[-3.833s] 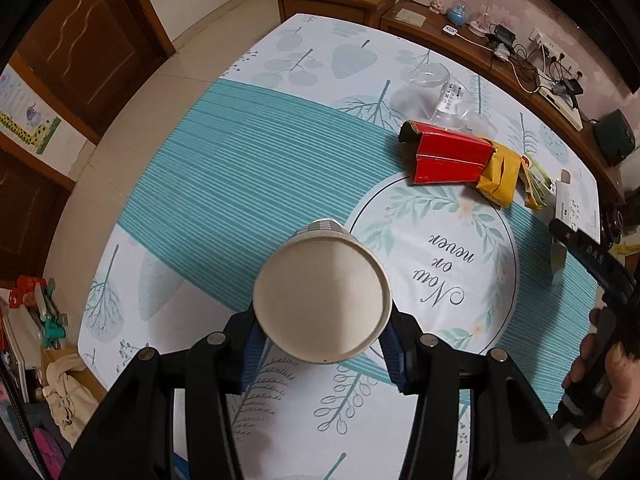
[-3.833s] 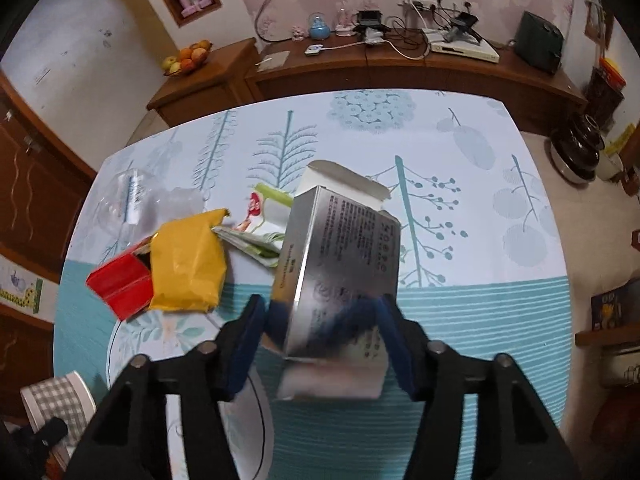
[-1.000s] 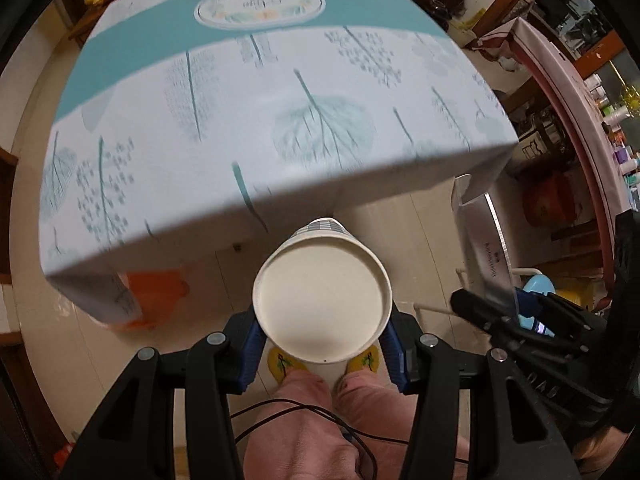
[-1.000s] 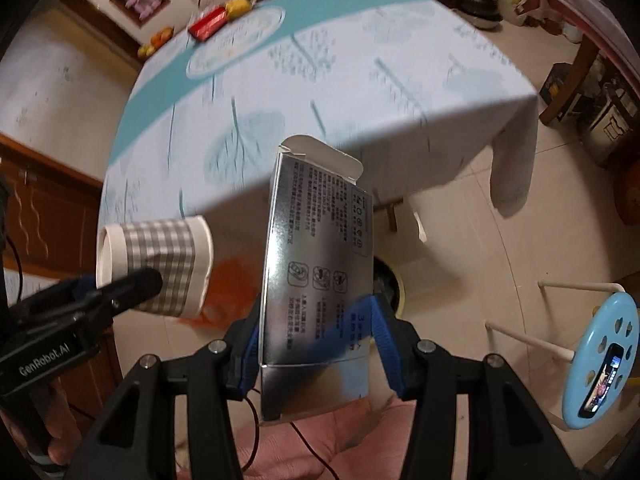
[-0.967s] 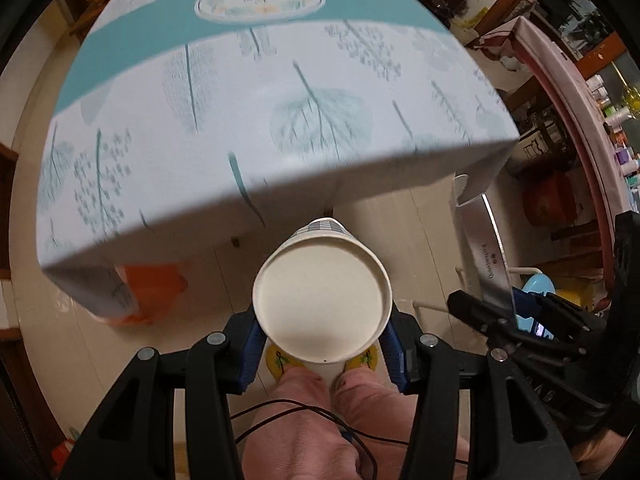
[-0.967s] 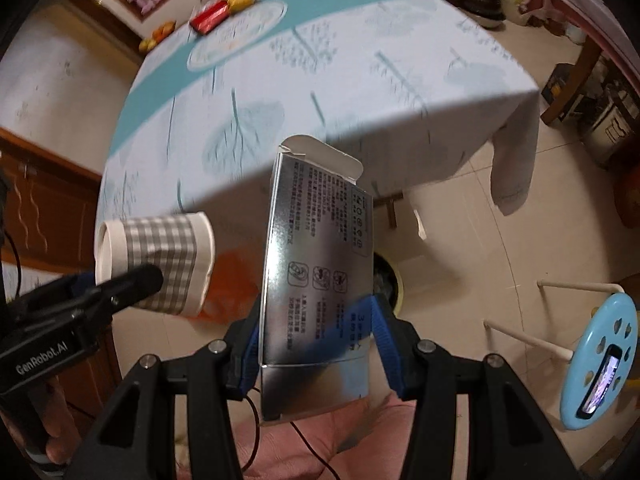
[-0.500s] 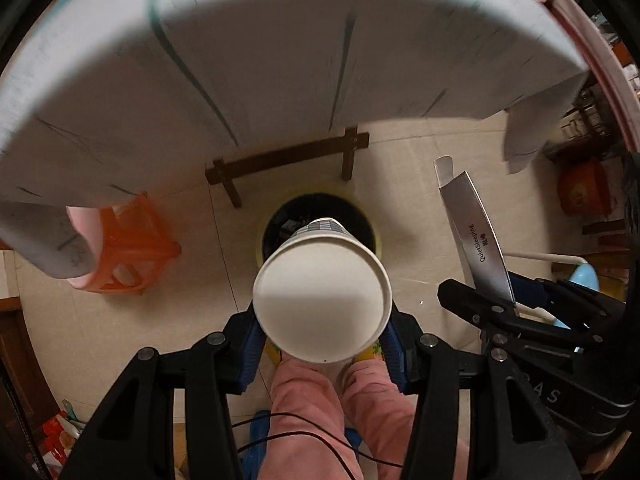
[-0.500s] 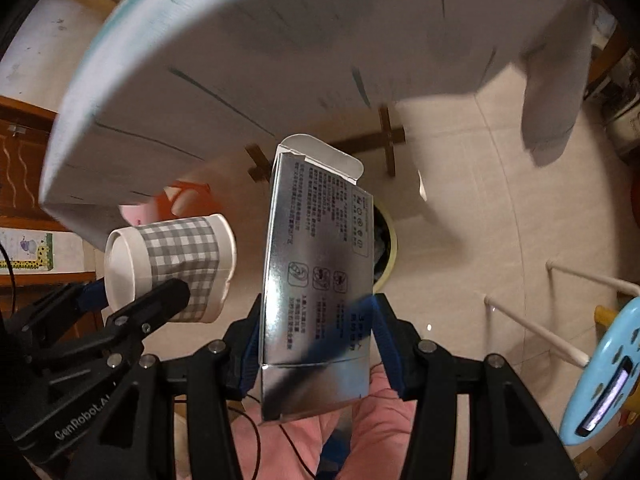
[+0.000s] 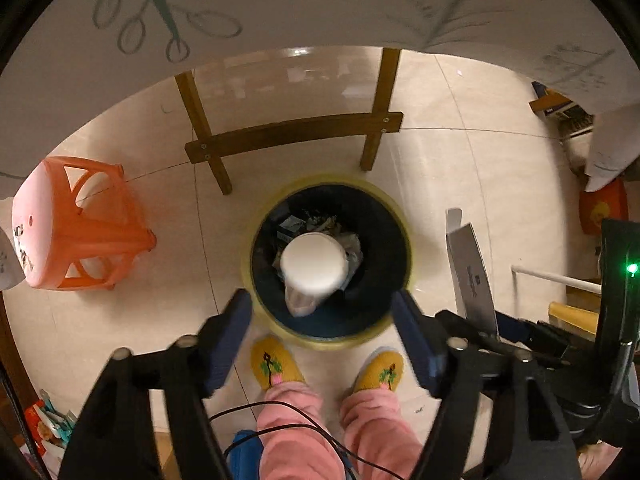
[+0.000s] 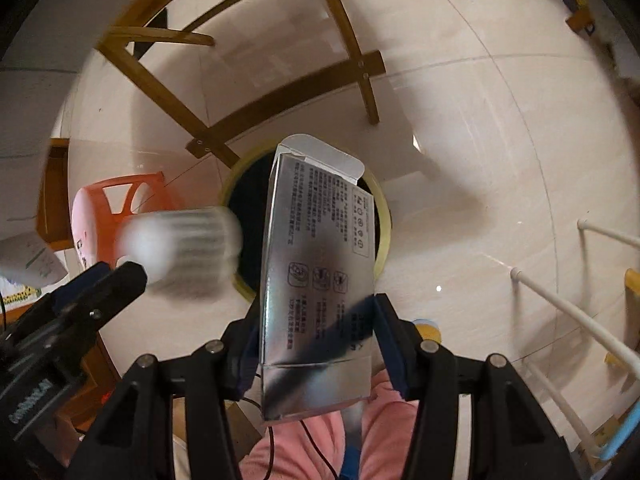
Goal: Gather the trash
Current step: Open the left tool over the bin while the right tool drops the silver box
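My left gripper is open above a round black trash bin with a yellow rim on the floor. The paper cup is free of the fingers and falls blurred toward the bin's mouth; in the right wrist view the cup is a checked blur beside the bin. My right gripper is shut on a silver carton, held upright over the bin. The carton also shows edge-on in the left wrist view.
An orange plastic stool stands left of the bin. The table's wooden legs and crossbar are just behind it, under the tablecloth. The person's yellow slippers and pink trousers are in front of the bin. White rails are at the right.
Both grippers swung from the table top down to the bin on the floor. My left gripper has opened and let go of the cup, which drops. The right still holds the carton.
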The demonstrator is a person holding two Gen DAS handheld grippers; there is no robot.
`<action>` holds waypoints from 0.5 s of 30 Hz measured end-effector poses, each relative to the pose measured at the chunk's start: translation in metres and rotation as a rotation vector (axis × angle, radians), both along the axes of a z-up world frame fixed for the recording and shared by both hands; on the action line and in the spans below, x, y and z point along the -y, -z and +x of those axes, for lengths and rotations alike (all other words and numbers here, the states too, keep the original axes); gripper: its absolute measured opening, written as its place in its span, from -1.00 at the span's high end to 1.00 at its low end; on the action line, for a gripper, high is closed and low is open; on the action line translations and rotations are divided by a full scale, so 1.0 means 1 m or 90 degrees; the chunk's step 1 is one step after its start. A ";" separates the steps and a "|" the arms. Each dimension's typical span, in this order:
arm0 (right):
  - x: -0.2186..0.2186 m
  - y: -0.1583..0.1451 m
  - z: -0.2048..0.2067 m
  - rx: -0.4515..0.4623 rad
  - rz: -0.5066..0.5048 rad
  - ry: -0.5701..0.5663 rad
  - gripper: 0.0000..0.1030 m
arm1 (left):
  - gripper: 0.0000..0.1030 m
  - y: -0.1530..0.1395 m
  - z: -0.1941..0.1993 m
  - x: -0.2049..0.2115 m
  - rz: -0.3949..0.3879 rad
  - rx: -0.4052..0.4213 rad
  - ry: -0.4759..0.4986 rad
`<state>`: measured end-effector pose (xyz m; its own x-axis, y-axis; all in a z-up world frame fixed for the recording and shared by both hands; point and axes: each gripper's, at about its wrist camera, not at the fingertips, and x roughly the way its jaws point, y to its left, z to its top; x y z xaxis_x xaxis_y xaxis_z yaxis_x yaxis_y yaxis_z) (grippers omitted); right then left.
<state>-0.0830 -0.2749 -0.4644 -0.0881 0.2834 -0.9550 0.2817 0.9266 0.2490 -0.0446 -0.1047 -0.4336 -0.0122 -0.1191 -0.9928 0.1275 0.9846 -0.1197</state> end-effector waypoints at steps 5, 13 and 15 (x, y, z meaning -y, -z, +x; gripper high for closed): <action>-0.002 0.022 0.000 -0.010 0.010 0.014 -0.03 | -0.58 0.010 0.004 -0.010 0.020 0.014 0.005; -0.017 0.037 0.004 -0.030 0.015 0.005 -0.06 | -0.59 0.009 0.001 -0.027 0.032 0.026 -0.012; -0.020 0.039 0.007 -0.033 0.015 0.005 -0.09 | -0.59 0.007 0.000 -0.032 0.034 0.028 -0.016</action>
